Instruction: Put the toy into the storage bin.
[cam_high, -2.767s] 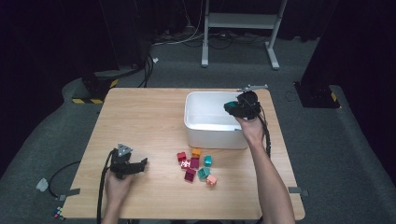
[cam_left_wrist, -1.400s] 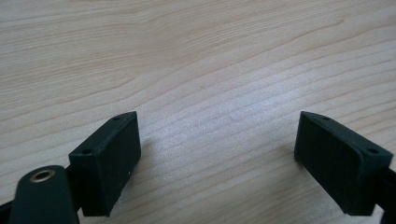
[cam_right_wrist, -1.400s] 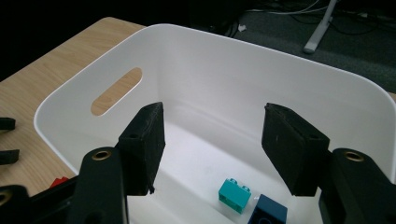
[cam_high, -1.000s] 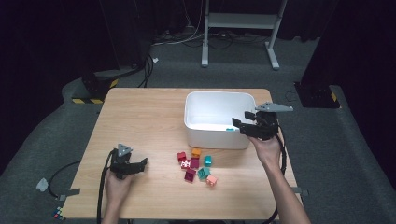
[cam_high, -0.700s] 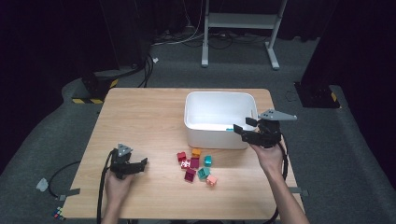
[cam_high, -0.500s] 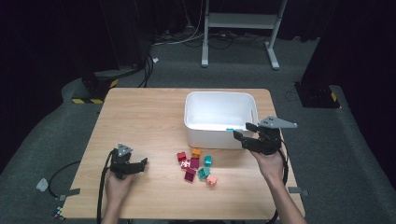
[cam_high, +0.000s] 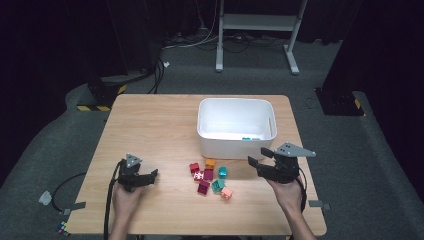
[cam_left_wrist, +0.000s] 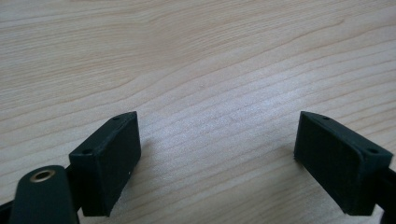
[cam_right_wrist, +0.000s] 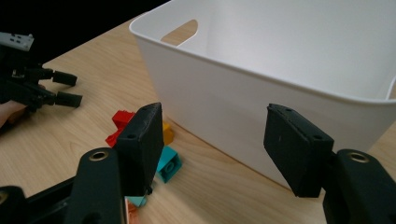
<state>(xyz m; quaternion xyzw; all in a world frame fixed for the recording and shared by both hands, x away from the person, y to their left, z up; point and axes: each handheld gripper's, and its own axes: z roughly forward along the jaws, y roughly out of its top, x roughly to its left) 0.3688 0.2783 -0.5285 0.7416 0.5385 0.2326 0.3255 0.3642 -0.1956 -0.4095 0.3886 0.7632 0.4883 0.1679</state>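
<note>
A white bin (cam_high: 235, 107) stands at the back right of the wooden table, with one teal brick (cam_high: 246, 138) on its floor. In front of it lies a cluster of small bricks (cam_high: 210, 177): red, orange, teal, magenta and pink. My right gripper (cam_high: 258, 156) hovers low by the bin's front right corner, open and holding nothing, pointing left at the cluster. In the right gripper view its jaws frame the bin wall (cam_right_wrist: 243, 102), with a red brick (cam_right_wrist: 122, 121), an orange brick (cam_right_wrist: 167, 133) and a teal brick (cam_right_wrist: 168, 163) at left. My left gripper (cam_high: 151, 175) rests open at front left.
The left gripper (cam_left_wrist: 229, 158) looks at bare wood (cam_left_wrist: 210, 70). The table's front edge (cam_high: 200, 231) runs close under both hands. Dark floor, cables and a white stand (cam_high: 255, 22) lie beyond the table. The left gripper (cam_right_wrist: 37, 88) is visible far off in the right gripper view.
My right hand has come away from over the bin, moving toward the table's front and lower, and now points at the bricks. The left hand has not moved.
</note>
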